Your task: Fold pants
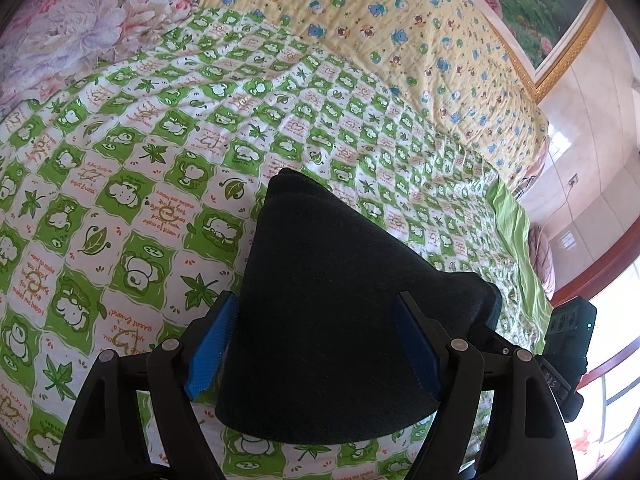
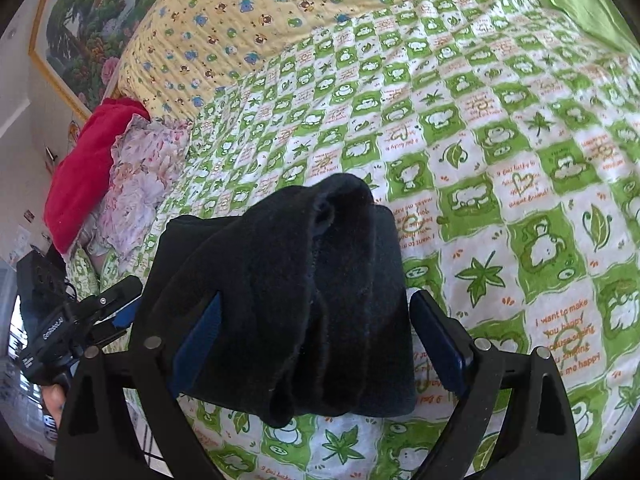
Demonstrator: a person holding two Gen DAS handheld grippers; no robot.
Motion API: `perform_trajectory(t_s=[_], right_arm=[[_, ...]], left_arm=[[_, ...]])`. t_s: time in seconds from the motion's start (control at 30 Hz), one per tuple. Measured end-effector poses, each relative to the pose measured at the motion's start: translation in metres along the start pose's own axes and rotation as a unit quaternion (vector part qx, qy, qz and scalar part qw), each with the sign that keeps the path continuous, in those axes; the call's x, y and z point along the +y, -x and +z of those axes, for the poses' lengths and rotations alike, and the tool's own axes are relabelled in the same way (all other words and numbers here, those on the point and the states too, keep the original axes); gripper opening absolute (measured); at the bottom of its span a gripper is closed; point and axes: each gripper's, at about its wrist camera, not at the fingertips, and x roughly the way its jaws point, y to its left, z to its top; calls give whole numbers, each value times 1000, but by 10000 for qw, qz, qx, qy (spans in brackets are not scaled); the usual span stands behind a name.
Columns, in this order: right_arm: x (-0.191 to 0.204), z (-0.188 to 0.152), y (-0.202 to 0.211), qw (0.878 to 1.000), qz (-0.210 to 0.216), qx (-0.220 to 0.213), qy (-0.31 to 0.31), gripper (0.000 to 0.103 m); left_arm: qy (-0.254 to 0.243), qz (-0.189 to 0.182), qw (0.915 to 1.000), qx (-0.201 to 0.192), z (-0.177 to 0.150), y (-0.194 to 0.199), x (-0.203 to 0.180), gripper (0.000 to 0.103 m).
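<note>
Lying folded on the green-and-white quilt (image 1: 132, 184), pants (image 1: 320, 320) showing dark, thick and compact in both wrist views. Sitting between the blue pads (image 1: 210, 348) of the left gripper (image 1: 316, 344), fingers spread wide, each pad standing at a side of the bundle; whether either pad is pressing the cloth is unclear, so no grip can be told. Tapering away from the camera to a rounded fold, with the broad end nearest the lens.

Filling the gap of the right gripper (image 2: 320, 344) in the same way, pants (image 2: 304, 300) bunching into several soft ridges, fingers wide apart, the near-left pad (image 2: 198, 344) partly hidden behind cloth and the other pad (image 2: 440, 348) standing just beside the bundle's edge.

Spreading beyond the pants, quilt meeting a yellow bear-print blanket (image 1: 392, 32) on the far side. Lying left of the pants in the right view, a floral pillow (image 2: 140, 176) with a red cloth (image 2: 84, 168) just beyond it. Hanging past the yellow blanket, a framed landscape picture (image 2: 80, 24).
</note>
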Motion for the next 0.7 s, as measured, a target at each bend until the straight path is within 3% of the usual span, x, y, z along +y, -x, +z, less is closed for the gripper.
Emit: perform_trajectory(t_s=[0.53, 0.6, 0.67, 0.7], right_arm=[[-14, -3, -8, 9989, 448, 58, -146, 92], [-14, -3, -8, 9988, 473, 53, -144, 91], [-14, -3, -8, 9987, 498, 62, -127, 90], [-14, -3, -9, 9986, 510, 67, -123, 90]], left_arm=[[44, 33, 9995, 315, -3, -32, 11, 79], [58, 10, 9995, 326, -3, -35, 12, 78], [58, -90, 9992, 379, -3, -39, 13, 67], [66, -83, 9992, 384, -3, -40, 12, 67]])
